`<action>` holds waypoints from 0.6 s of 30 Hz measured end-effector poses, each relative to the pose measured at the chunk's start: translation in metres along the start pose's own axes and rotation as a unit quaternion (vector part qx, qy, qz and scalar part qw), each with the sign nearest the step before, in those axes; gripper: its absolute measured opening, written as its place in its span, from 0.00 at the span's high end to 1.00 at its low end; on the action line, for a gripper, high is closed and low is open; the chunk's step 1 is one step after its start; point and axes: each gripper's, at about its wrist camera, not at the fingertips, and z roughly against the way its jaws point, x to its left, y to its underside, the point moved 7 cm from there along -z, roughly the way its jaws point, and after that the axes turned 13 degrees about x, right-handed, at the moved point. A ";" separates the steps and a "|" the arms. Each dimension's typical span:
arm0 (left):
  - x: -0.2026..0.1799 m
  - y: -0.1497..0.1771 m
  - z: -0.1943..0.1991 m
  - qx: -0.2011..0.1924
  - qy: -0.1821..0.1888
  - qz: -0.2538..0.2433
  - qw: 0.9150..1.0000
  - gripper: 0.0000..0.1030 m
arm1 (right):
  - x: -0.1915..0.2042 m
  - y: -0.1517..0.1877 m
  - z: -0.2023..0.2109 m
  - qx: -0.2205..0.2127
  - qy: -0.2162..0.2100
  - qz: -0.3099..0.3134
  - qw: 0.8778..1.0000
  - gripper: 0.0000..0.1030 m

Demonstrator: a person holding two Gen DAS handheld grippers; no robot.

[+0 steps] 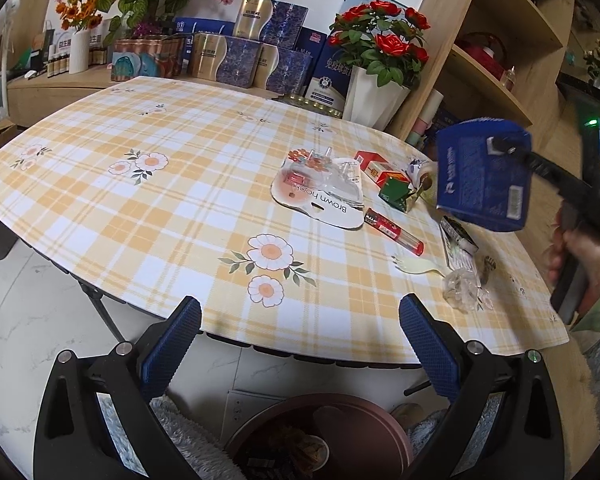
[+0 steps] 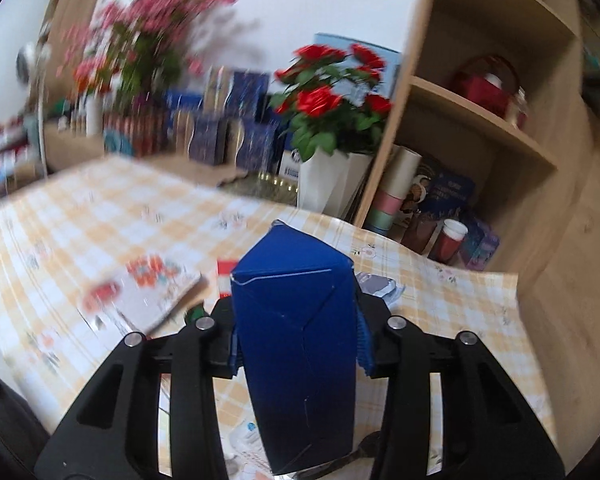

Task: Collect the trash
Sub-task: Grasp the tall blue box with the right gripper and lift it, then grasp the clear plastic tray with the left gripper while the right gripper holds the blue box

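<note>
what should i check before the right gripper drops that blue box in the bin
1. Grip on the blue cardboard box: ok, right gripper is shut on both its sides.
2. Box lifted off the yellow plaid tablecloth: ok, it hangs above the table in the left wrist view.
3. Dark round bin open and in view: ok, below the table edge, with trash already inside.
4. Box over the bin: not ok, it is off to the right above the table.
5. Left gripper out of the way: cannot tell, it is open and empty right above the bin.
</note>
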 end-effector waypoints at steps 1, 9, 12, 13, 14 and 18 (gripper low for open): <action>0.000 0.000 0.000 0.000 0.000 0.000 1.000 0.06 | -0.005 -0.001 0.004 -0.003 -0.008 -0.013 1.000 0.58; -0.003 -0.004 -0.003 -0.003 0.000 -0.002 1.000 0.06 | -0.042 0.007 0.043 -0.034 -0.058 -0.111 0.992 0.58; -0.009 -0.017 -0.006 -0.004 0.005 -0.022 1.000 0.06 | -0.053 0.013 0.053 -0.046 -0.059 -0.129 0.989 0.58; -0.013 -0.025 -0.010 -0.004 0.000 -0.038 0.999 0.06 | -0.056 0.014 0.055 -0.048 -0.059 -0.133 0.988 0.58; -0.018 -0.033 -0.013 -0.002 -0.002 -0.054 0.999 0.06 | -0.057 0.016 0.057 -0.050 -0.059 -0.135 0.988 0.58; -0.037 -0.074 -0.034 0.014 0.017 -0.078 0.997 0.06 | -0.063 0.025 0.060 -0.050 -0.053 -0.137 0.988 0.58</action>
